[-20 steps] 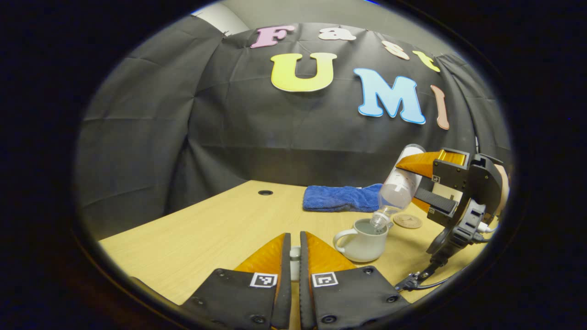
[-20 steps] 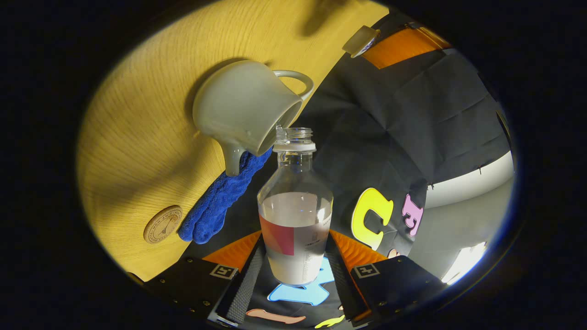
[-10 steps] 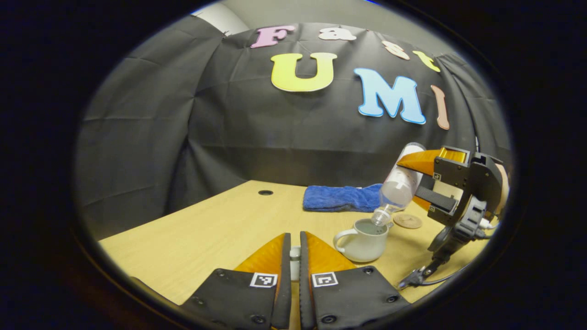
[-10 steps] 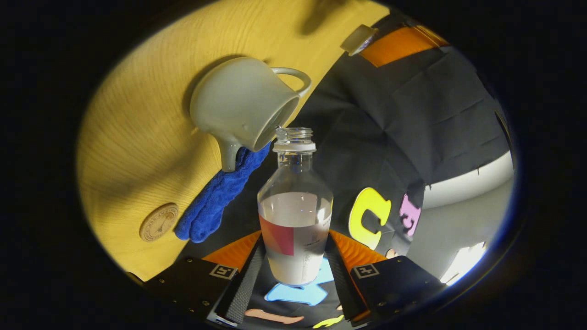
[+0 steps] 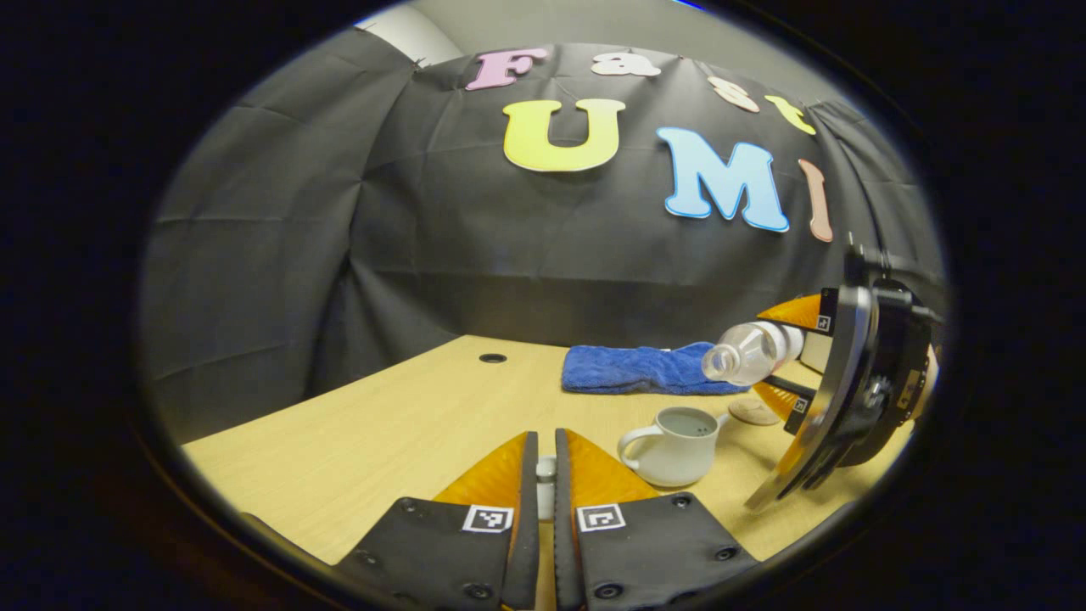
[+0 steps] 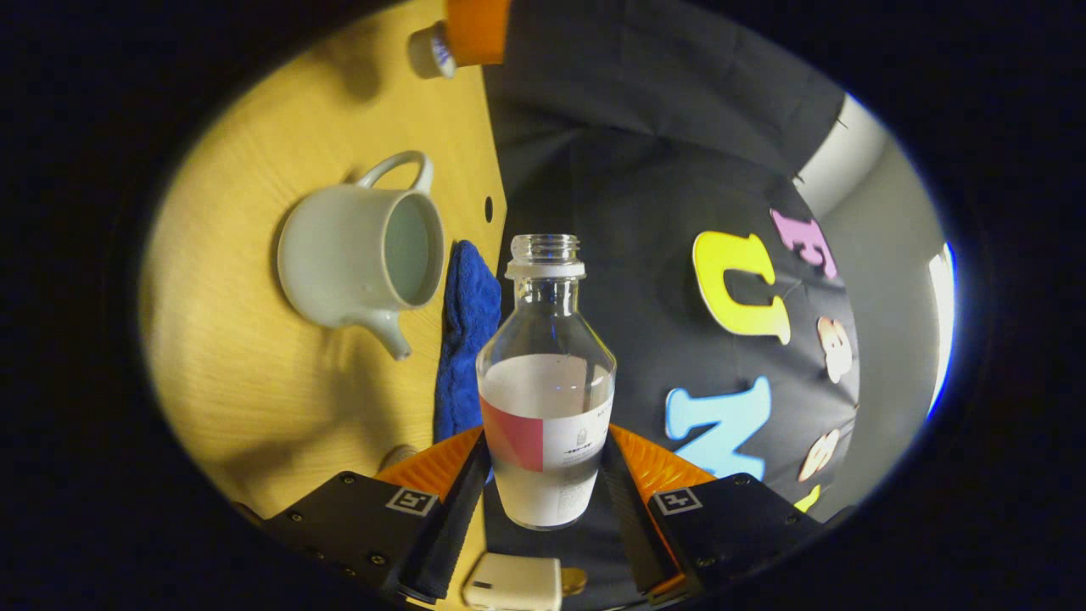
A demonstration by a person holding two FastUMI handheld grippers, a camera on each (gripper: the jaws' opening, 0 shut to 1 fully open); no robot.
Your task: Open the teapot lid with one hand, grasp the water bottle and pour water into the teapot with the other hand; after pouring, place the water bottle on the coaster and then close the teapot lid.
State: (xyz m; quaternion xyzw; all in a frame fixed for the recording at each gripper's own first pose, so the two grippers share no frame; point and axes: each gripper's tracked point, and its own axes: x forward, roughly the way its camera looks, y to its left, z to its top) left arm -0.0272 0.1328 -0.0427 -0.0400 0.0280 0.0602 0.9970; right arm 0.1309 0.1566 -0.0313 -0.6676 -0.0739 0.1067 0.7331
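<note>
The white teapot (image 5: pixel 670 445) stands on the wooden table (image 5: pixel 407 424) with its top open and water inside; it lies at the left in the right gripper view (image 6: pixel 356 255). My right gripper (image 6: pixel 545 441) is shut on the clear water bottle (image 6: pixel 545 399), which is uncapped and partly full. In the left gripper view that bottle (image 5: pixel 747 352) hangs nearly level above and right of the teapot, held by the right gripper (image 5: pixel 785 352). My left gripper (image 5: pixel 545 434) is shut on the small white teapot lid (image 5: pixel 545 488), held left of the teapot. The lid (image 6: pixel 428 51) also shows far off.
A folded blue towel (image 5: pixel 645 369) lies behind the teapot near the booth wall. The round coaster (image 5: pixel 751 413) sits on the table right of the teapot, partly hidden by the right gripper. A small cable hole (image 5: pixel 491 357) is at the back left.
The bottle has swung from neck-down over the teapot's opening up to nearly level and away from it. The left gripper and lid have stayed put.
</note>
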